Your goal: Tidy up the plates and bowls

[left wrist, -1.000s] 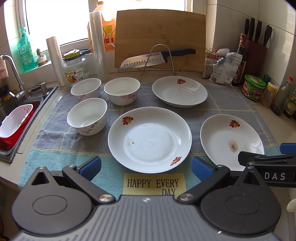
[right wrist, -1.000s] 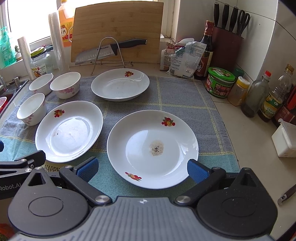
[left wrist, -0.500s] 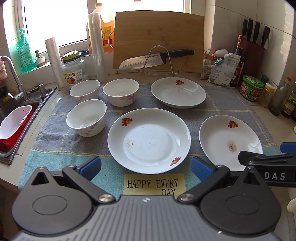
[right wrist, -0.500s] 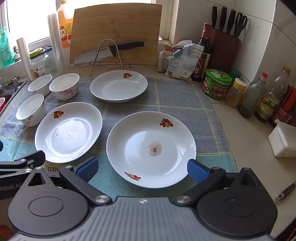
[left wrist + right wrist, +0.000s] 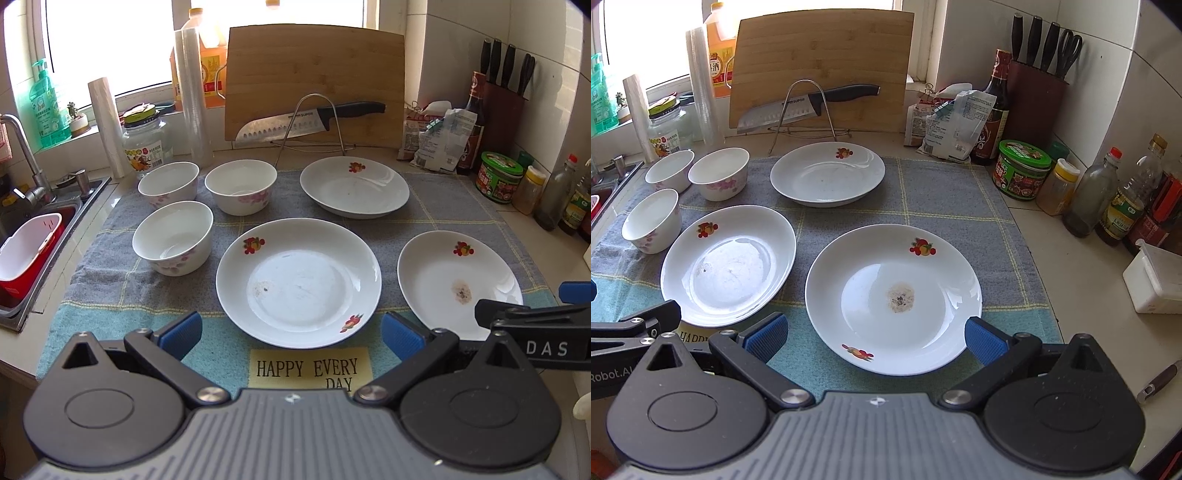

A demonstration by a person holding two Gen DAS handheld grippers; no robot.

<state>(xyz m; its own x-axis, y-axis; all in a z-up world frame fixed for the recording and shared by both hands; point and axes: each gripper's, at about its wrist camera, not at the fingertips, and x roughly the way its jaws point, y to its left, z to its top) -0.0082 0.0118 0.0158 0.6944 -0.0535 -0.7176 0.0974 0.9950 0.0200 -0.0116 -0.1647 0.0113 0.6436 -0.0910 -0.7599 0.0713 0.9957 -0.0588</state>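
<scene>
Left wrist view: the left gripper (image 5: pixel 291 334), jaws spread wide and empty, hangs over the near edge of the towel (image 5: pixel 110 325) with the middle plate (image 5: pixel 298 282) straight ahead, just past its fingertips. Right wrist view shows the right gripper (image 5: pixel 874 334), likewise parted and empty, facing the stained plate (image 5: pixel 893 298) to the right (round, so no long axis to line up). Each plate lies nearest its own gripper. A third plate (image 5: pixel 354 186) sits farther back; three bowls (image 5: pixel 173 238) cluster far left, nearer the left hand.
</scene>
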